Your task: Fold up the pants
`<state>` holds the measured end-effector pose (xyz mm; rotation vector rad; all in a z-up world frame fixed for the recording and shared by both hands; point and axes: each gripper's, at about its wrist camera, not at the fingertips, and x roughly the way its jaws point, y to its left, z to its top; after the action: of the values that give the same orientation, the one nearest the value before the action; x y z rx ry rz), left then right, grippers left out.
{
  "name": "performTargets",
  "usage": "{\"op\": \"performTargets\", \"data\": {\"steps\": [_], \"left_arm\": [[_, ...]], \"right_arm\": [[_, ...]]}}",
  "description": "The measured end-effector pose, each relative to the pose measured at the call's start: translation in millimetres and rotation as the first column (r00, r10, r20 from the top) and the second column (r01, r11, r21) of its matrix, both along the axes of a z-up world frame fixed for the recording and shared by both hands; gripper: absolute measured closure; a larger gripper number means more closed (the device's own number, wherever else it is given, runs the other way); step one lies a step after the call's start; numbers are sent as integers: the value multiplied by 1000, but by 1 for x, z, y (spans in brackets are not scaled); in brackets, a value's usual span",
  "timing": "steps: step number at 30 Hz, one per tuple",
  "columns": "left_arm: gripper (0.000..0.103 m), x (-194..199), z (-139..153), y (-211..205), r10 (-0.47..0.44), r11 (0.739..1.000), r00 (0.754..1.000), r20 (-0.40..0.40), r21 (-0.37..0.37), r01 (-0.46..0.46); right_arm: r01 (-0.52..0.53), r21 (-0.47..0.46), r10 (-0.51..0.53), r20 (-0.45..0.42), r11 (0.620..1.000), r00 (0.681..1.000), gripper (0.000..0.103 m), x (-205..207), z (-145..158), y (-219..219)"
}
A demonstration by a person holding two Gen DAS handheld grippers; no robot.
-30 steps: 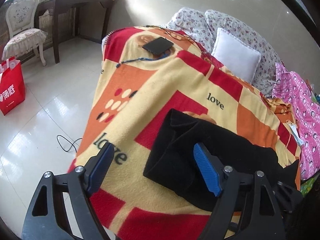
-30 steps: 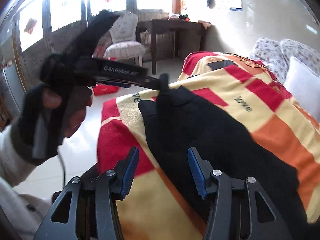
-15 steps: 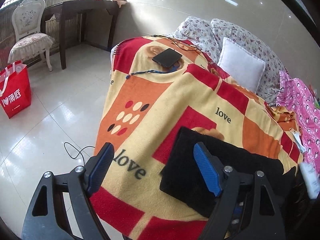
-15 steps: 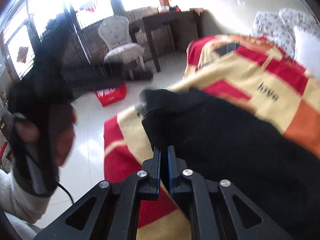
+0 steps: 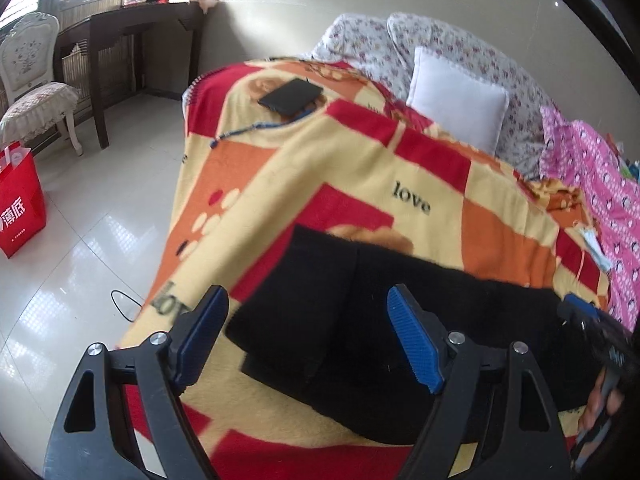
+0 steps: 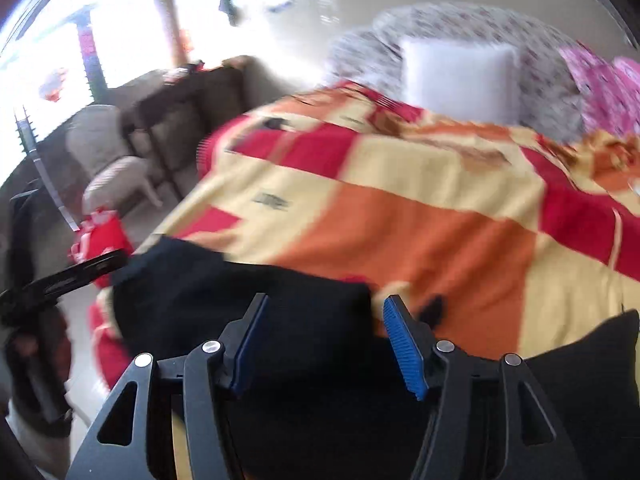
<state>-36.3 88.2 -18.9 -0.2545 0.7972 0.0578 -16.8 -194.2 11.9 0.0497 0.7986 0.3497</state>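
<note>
The black pants [image 5: 360,320] lie on the patterned blanket [image 5: 360,168] that covers the bed, at its near end, well apart from the white pillow [image 5: 456,116] at the far end. One end is already doubled over into a squared block toward the blanket's floor-side edge; the rest stretches away toward the right gripper.

The cloth looks soft, limp and light, with a matte knit surface that should not slip between ribbed fingers. It will sag and drag instead of holding shape, so the safest hold is probably on a doubled edge or corner of the block, pinching all layers together.

The left gripper [image 5: 308,336] hovers over the folded end with its fingers wide, nothing between them. The right gripper [image 6: 324,336] is over the other stretch of pants; its fingers are opening, about halfway apart, with black cloth below them but not pinched.

Half a second ago the right fingers were nearly closed near the pants' edge; now they have let go and the view has swung across the blanket. Against a second ago, the pants' end near the left gripper lies flatter and squarer.
</note>
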Motion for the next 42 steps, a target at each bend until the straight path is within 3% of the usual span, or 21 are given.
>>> {"op": "performTargets", "data": {"steps": [2,3,6,9,11,13,17,21,25,28,32,33,34,36,42], "left_arm": [[21,2,-8,-5,2,999,1000,-19,38,-2],[21,2,-12,-6,3,999,1000,-30,46,-2],[21,6,-26,-7,-3,999,997,-72,43,6],[20,4,-31,-8,8,1000,998,-68,27,-6],[20,5,-28,-12,-4,999,997,-73,45,7],[20,4,-23,-15,-1,998,998,-68,67,6],[20,-5,-5,-20,4,997,1000,-7,71,-3],[20,-9,11,-31,-14,997,999,43,74,11],[20,-6,23,-46,-48,997,996,73,63,43],[20,-1,28,-59,-73,996,994,77,56,68],[20,3,25,-76,-96,992,994,60,93,90],[20,4,23,-80,-100,990,993,55,102,94],[20,3,23,-82,-102,990,993,53,107,95],[20,2,21,-86,-105,988,993,47,120,98],[20,-1,26,-86,-106,988,993,51,117,99]], "right_arm": [[-14,47,16,-49,999,999,89,14,-11,-6],[-43,75,48,-67,996,997,94,18,-16,-5],[-30,-49,30,-8,998,1000,94,27,-19,6],[3,-50,-6,-66,999,998,94,37,-38,6],[2,-40,-3,-40,999,999,88,30,-36,3],[15,22,-14,-38,1000,999,64,21,-28,-7],[102,65,-103,10,993,995,53,-23,-4,-52],[273,75,-274,-4,959,962,52,-69,1,-127],[453,73,-450,-54,889,891,49,-106,-9,-196],[520,138,-508,-113,843,854,49,-116,-23,-228],[528,212,-510,-138,822,849,48,-102,-36,-242],[531,226,-518,-119,817,847,48,-97,-37,-243],[530,233,-519,-112,815,848,59,-92,-38,-243],[542,241,-531,-115,805,840,95,-80,-39,-243],[514,223,-522,-26,828,853,96,-116,-9,-240]]}}
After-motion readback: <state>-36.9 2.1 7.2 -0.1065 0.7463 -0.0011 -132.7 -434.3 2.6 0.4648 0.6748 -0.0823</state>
